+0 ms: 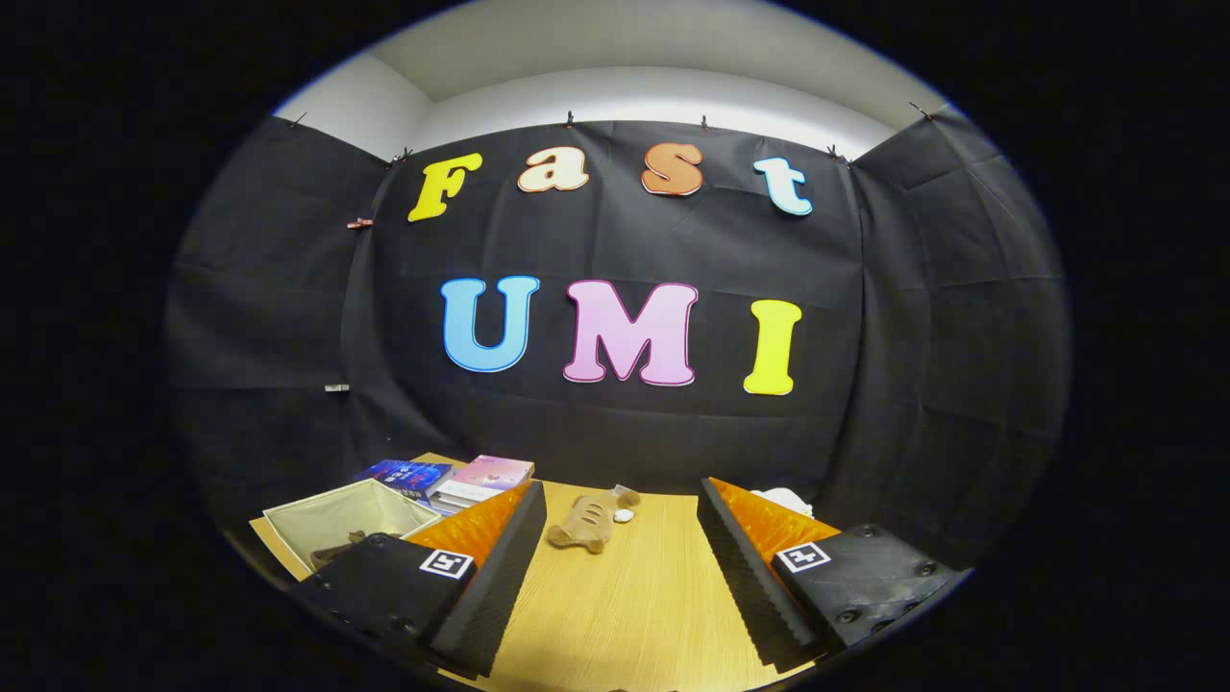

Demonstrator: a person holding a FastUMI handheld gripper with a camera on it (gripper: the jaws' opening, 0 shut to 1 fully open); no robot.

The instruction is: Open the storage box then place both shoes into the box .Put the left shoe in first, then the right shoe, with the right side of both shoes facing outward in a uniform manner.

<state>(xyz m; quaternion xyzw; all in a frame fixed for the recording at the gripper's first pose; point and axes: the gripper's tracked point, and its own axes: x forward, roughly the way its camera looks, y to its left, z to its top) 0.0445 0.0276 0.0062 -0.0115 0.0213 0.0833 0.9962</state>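
Gripper (620,567): one, its two fingers (500,557) spread wide, nothing between them.
Storage box (346,519): one, lower left of the frame, open-topped fabric.
Books (452,481): a small pile, three or four, exact count unclear.
Shoes (588,519): one tan one clearly on show, centre, beyond the fingers.
Table (615,615): one, wooden.
White object (783,500): one, behind the right finger.

Recording booth — black cloth walls (615,423)

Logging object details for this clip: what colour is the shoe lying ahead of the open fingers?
Tan brown shoe, on the light wooden table, gripper view; gripper open.
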